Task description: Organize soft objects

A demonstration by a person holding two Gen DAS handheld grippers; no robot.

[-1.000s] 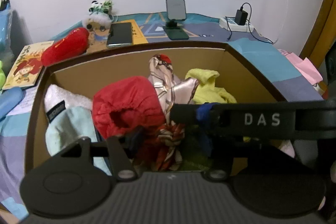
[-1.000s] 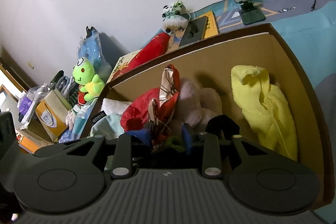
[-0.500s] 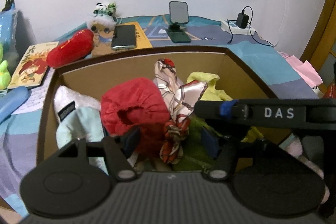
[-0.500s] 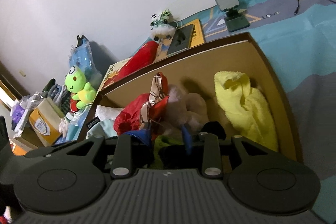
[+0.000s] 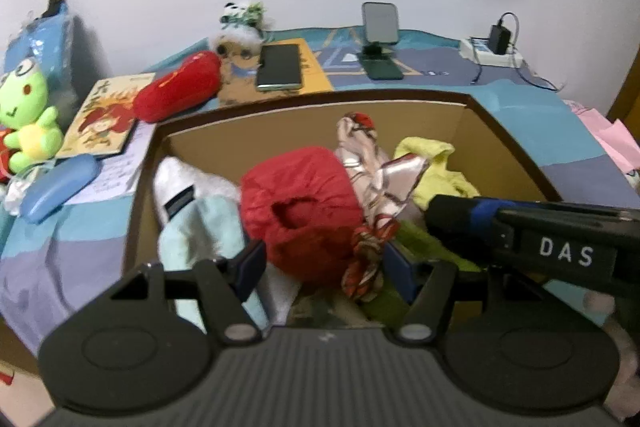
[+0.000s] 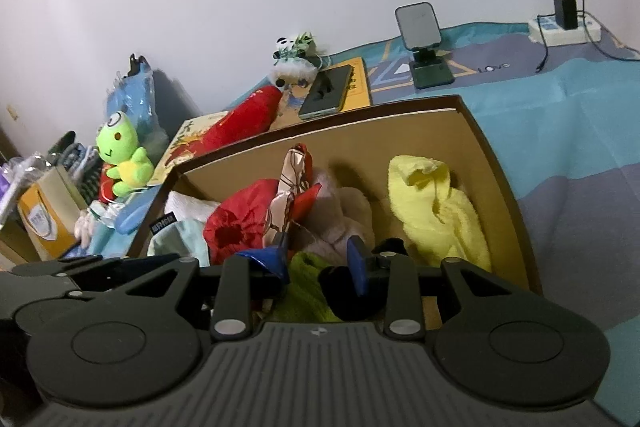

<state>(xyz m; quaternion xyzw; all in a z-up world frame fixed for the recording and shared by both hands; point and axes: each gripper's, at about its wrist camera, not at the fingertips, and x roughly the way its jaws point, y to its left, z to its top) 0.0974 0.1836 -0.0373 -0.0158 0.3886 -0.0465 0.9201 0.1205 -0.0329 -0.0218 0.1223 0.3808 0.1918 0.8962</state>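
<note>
White wall behind; a bed with a blue-and-grey patterned bedspread (image 5: 520,115) carries an open cardboard box (image 5: 500,143). Left wrist view: the box holds, left to right, a white towel with a dark label (image 5: 176,187), a pale mint cloth (image 5: 204,227), a red drawstring pouch (image 5: 304,203), a patterned silk scarf (image 5: 368,163) knotted at its lower end, a yellow towel (image 5: 436,167) against the right wall, and a green cloth (image 5: 420,247) low in front. The left gripper (image 5: 324,267) is parted wide above the red pouch and scarf knot, gripping nothing; the right gripper's body marked DAS crosses from the right. Outside the box: a green frog plush (image 5: 28,111), a picture book (image 5: 104,115), a red plush cushion (image 5: 180,91), a blue case (image 5: 56,187), a smartphone (image 5: 280,67), a panda plush (image 5: 240,23), a phone stand (image 5: 380,39) and a power strip with charger (image 5: 496,47). Right wrist view: the right gripper (image 6: 320,263) is spread apart over the green cloth (image 6: 304,287), its fingers empty; beyond lie a pinkish fleece item (image 6: 344,215), the yellow towel (image 6: 436,215) and the red drawstring pouch (image 6: 236,223). A tissue box (image 6: 44,223) stands at far left, beside the frog plush (image 6: 120,159).
</note>
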